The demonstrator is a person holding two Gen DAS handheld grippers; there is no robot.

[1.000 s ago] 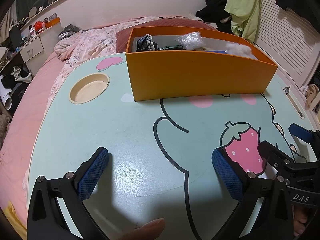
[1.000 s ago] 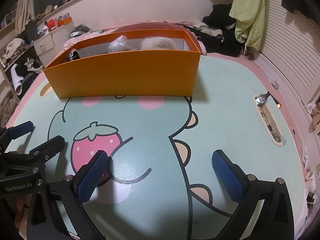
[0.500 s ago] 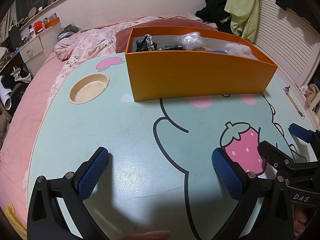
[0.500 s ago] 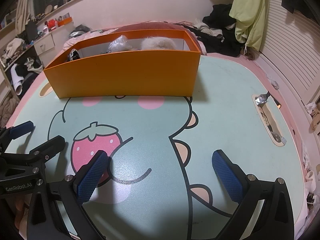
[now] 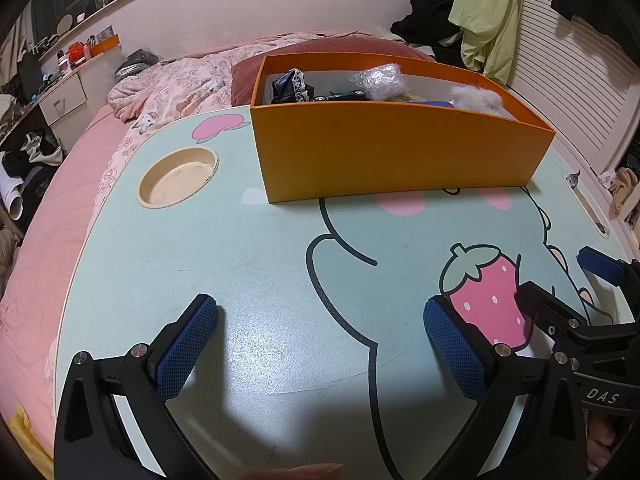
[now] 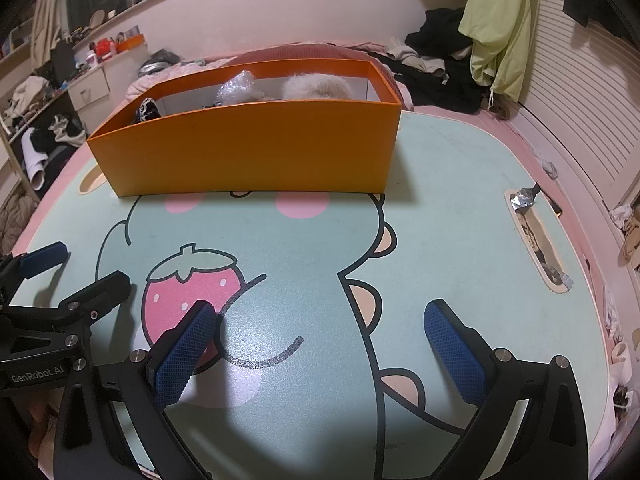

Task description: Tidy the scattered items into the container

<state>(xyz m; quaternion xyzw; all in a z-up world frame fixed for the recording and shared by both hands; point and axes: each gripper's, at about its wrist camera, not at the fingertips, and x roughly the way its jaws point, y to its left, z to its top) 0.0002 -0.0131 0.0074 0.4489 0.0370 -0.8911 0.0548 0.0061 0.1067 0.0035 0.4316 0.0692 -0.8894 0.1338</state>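
Note:
An orange box (image 5: 392, 152) (image 6: 248, 152) stands at the far side of a mint cartoon table. Inside it lie a dark lace-trimmed cloth (image 5: 290, 86), a small toy car (image 5: 342, 95), a crumpled clear bag (image 5: 378, 80) (image 6: 236, 88) and a white fluffy thing (image 5: 478, 98) (image 6: 318, 86). My left gripper (image 5: 320, 344) hovers open over the near table, nothing between its blue pads. My right gripper (image 6: 322, 348) is open too, empty, beside the printed strawberry (image 6: 192, 284). Each gripper shows at the edge of the other's view.
A round cup recess (image 5: 178, 176) lies left of the box. A slot (image 6: 538, 240) with foil scraps runs along the table's right side. Pink bedding (image 5: 168, 84), a white drawer unit (image 5: 66, 100) and hung clothes (image 6: 496, 36) surround the table. A fingertip (image 5: 304, 470) shows at the bottom edge.
Both grippers stay where they were, open. The fingertip at the bottom of the left wrist view has slid lower.

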